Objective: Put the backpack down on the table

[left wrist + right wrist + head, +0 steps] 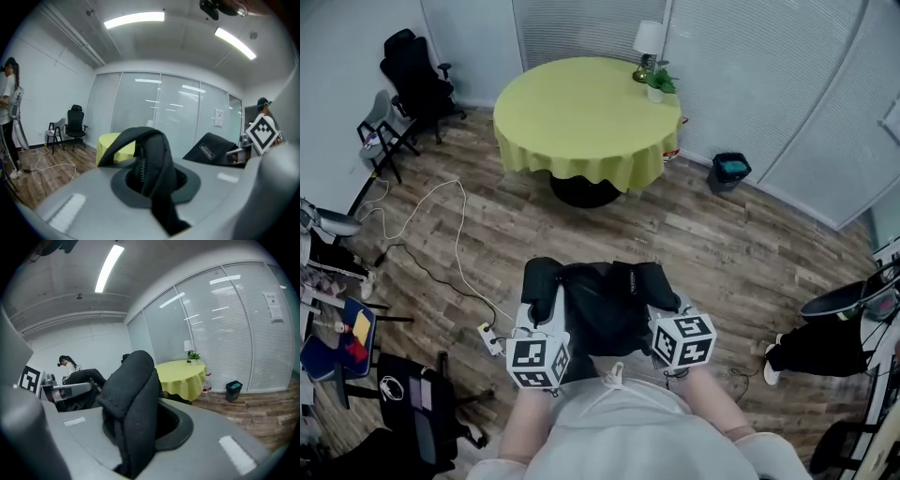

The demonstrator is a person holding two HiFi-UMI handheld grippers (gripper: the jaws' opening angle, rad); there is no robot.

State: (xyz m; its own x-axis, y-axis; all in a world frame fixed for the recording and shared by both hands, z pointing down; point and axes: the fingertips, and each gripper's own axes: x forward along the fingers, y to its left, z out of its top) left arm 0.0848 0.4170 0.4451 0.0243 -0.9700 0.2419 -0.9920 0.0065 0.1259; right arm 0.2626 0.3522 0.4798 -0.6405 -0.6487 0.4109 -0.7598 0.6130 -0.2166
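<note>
A black backpack (595, 305) hangs in the air between my two grippers, well short of the round table with a yellow-green cloth (581, 117) across the wooden floor. My left gripper (534, 323) is shut on one side of the backpack, where a zippered black fold (150, 164) sits pinched in its jaws. My right gripper (667, 314) is shut on the other side, its jaws closed on a thick padded black strap (129, 404). Both marker cubes sit just in front of the person's body.
A lamp (648, 42) and a small potted plant (658, 82) stand at the table's far right edge. A dark bin (730, 170) sits right of the table. A white cable and power strip (490, 337) lie on the floor at left. Black chairs (417, 75) stand far left.
</note>
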